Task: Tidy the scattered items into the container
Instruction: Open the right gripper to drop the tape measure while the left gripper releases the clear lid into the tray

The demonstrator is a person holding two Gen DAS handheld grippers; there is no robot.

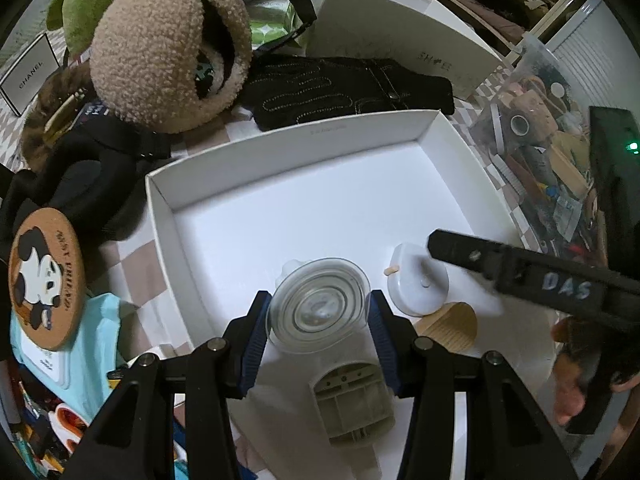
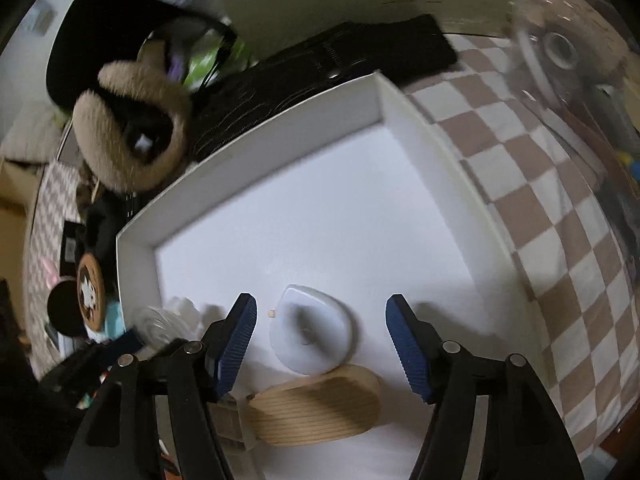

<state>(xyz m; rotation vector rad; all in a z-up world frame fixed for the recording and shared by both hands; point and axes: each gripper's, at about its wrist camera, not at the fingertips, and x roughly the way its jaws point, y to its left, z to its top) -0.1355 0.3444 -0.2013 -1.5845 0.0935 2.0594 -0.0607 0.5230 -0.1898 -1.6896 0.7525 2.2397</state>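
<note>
- Far left in the left wrist view: round cork coaster (image 1: 47, 278) with a panda print, lying on a pale blue packet (image 1: 86, 344), outside the box.
- Behind it: tan fleece earmuffs (image 1: 168, 48) on a black band, propped on dark clutter; black stitched glove (image 1: 344, 90) lies flat just beyond the box's far wall.
- Centre: white box (image 1: 288, 148), open top, on a pink-and-white checked cloth (image 2: 552, 216).
- Left gripper (image 1: 318, 320) over the box's near-left part, blue pads (image 1: 256, 334) clamped on a clear round suction cup (image 1: 318, 306). Grey plastic base (image 1: 354, 404) attached below the cup, nearer the camera.
- Just right of the cup, inside the box: white teardrop-shaped plastic piece (image 2: 310, 330) resting on the floor, its near edge touching a ribbed wooden piece (image 2: 316, 404).
- Right gripper (image 2: 322, 348) above those two, jaws wide apart, nothing between the pads; white piece sits between them but untouched.
- Far right: clear plastic bin (image 1: 544, 152) full of mixed small items, beside the box's right wall.
</note>
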